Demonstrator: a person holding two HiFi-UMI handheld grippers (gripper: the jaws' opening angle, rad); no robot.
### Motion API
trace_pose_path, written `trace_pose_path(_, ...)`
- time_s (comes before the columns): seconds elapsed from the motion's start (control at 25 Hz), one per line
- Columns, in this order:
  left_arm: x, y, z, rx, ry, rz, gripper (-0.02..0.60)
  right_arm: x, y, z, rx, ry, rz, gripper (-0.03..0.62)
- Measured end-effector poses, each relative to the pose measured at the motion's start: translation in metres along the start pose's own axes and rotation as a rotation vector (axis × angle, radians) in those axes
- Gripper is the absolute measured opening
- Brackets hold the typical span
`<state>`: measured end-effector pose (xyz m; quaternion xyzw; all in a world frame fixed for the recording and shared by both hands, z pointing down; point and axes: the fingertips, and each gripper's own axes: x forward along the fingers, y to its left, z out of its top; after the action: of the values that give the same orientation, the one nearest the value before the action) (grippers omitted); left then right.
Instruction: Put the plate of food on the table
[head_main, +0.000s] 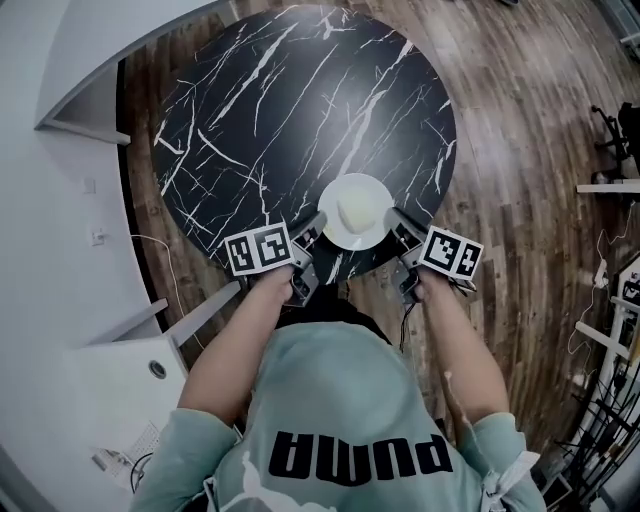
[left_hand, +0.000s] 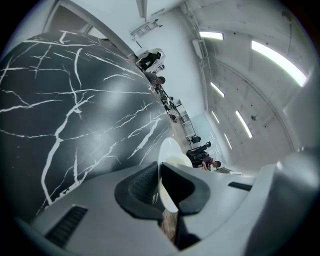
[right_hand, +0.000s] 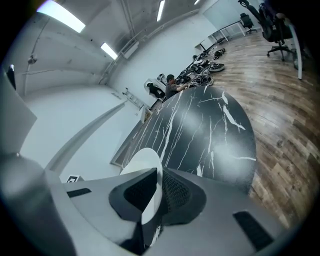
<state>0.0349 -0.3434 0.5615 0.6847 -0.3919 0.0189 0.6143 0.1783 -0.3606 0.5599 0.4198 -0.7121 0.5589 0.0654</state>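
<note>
I am gripping the plate (head_main: 352, 228) from both sides. The left gripper (head_main: 313, 228) is pinching its left rim and the right gripper (head_main: 398, 224) is pinching its right rim. In the left gripper view the fingers (left_hand: 141, 186) are clamping the thin white edge between them, and in the right gripper view the fingers (right_hand: 177, 192) are doing the same on the opposite side. The pale mound of food (head_main: 352, 205) is sitting in the middle of the plate.

The plate is lying just far of both sets of fingers, level between them. It is round, so the axis that matters is the left-to-right line running from one grip to the other. Neither hand is nearer; both are sharing the load equally.

The plate is hanging at the near edge of the round black marble table (head_main: 280, 110), with its near rim about over that edge. I cannot tell whether its base is touching the top yet.

All the open room is lying on the far side, where the marble is showing bare right across. I am judging that the set-down needs the plate further in from the near edge, with both hands staying level so the food is not sliding.
</note>
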Motion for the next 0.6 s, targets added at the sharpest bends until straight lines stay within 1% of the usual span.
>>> trace_pose_path(0.24,0.038,0.01,0.011,0.013,0.069,0.004,0.026,0.013,-0.03,0.014,0.038,-0.017,-0.075,0.037)
trace_pose_path(0.6,0.076,0.021,0.025,0.039,0.147,0.023,0.026,0.032,-0.06,0.026,0.084,-0.028,-0.161,0.038)
